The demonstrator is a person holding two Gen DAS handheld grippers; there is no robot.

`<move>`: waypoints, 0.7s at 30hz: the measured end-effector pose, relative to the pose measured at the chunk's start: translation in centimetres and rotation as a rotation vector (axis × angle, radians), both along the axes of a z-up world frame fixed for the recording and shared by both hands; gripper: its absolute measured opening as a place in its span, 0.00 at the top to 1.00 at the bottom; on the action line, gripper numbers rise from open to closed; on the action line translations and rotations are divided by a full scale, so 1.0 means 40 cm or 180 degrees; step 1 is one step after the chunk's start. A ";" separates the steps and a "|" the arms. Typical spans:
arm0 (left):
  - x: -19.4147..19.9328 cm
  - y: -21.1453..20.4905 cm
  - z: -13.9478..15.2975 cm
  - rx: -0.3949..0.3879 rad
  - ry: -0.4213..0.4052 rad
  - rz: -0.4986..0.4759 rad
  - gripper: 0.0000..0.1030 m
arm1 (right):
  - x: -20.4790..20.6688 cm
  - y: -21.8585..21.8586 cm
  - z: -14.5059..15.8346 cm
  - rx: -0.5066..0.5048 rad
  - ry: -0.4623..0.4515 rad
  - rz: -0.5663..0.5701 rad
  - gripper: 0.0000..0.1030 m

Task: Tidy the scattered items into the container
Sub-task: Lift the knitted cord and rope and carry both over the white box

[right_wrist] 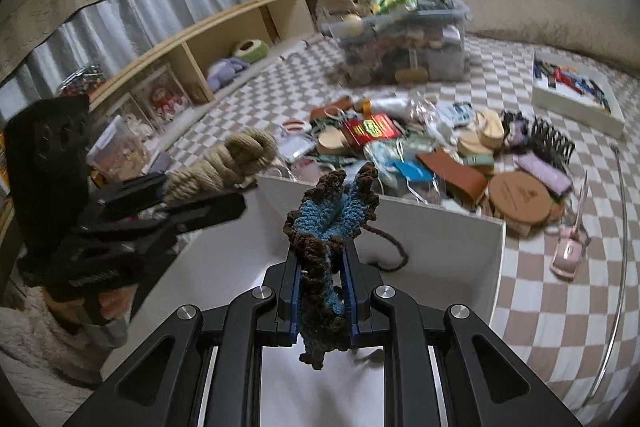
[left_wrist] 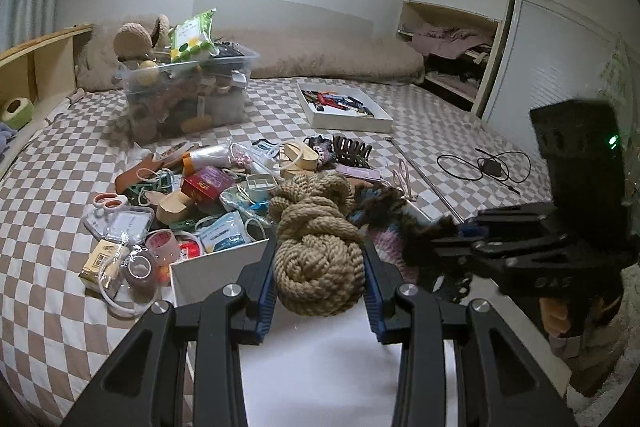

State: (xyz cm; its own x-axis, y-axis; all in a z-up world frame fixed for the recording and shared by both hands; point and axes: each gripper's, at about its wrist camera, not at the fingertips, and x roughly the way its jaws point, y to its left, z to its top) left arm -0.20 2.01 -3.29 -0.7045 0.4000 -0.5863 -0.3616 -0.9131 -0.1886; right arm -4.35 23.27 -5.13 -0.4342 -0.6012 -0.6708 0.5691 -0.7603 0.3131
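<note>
Your left wrist camera looks forward and down along its fingers over the white box (left_wrist: 216,267), facing the bed's head end. Your right wrist camera sits just beside it, angled toward the shelf-side edge (both share the box and the clutter pile (right_wrist: 420,151)).

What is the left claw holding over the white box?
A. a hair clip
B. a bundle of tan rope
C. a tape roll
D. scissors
B: the left claw is shut on the rope, its pads pressing both sides, above the white box.
</note>
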 end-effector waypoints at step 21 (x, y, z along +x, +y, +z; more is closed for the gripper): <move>-0.083 0.029 -0.111 -0.0040 -0.1035 -0.0272 0.64 | -0.059 -0.002 -0.104 0.0013 -0.0773 0.0037 0.82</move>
State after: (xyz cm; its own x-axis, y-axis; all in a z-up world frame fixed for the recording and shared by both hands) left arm -3.51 3.18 -7.75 -0.4440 0.4408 -0.7801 -0.3595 -0.8851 -0.2955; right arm -6.72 23.17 -9.31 -0.2529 -0.6023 -0.7571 0.4862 -0.7557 0.4388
